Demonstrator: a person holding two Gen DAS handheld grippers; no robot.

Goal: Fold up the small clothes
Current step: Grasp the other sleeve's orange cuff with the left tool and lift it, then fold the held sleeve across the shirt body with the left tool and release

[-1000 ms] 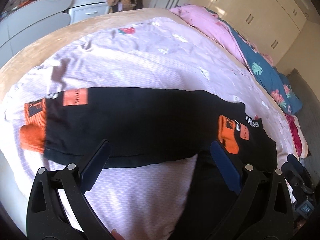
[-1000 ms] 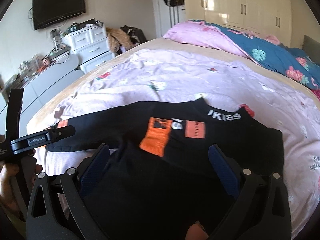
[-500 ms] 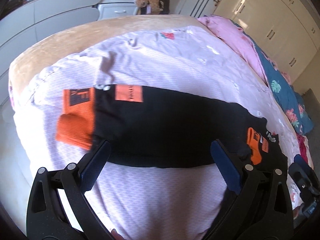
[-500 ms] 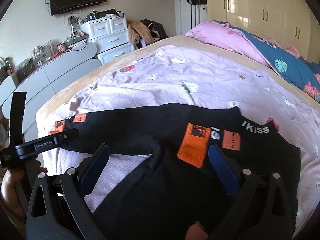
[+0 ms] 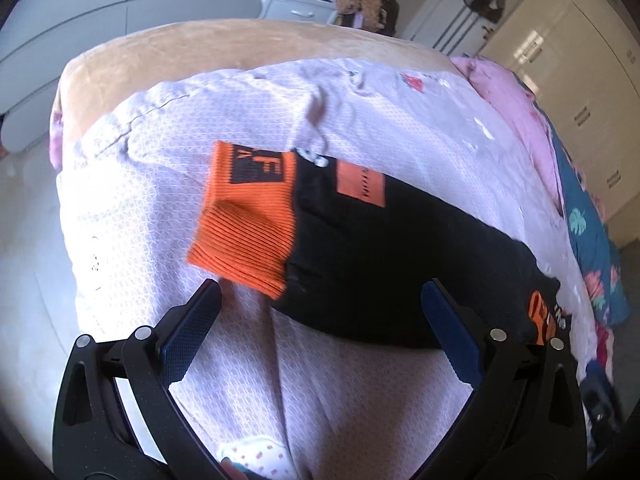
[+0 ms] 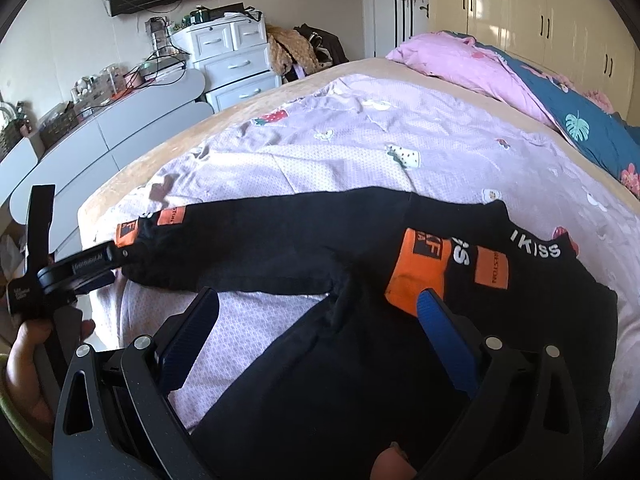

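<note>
A small black sweatshirt (image 6: 340, 360) with orange cuffs lies flat on the lilac quilt (image 6: 360, 148). One sleeve (image 5: 400, 264) stretches out to the left and ends in an orange cuff (image 5: 248, 232). The other cuff (image 6: 420, 268) is folded over the chest beside the white IKISS collar print (image 6: 536, 246). My left gripper (image 5: 320, 300) is open, just short of the stretched sleeve's cuff end. It also shows in the right wrist view (image 6: 80, 270) at that cuff. My right gripper (image 6: 318, 304) is open and empty over the shirt body.
A pink and blue floral duvet (image 6: 560, 108) is bunched along the bed's far right. White drawers (image 6: 232, 60) and a grey desk (image 6: 112, 128) stand past the bed's left edge (image 5: 64, 184). Wardrobes (image 6: 540, 20) line the right wall.
My left gripper has moved left along the outstretched sleeve toward its orange cuff. The right gripper has drawn back a little and turned left. The shirt has not moved.
</note>
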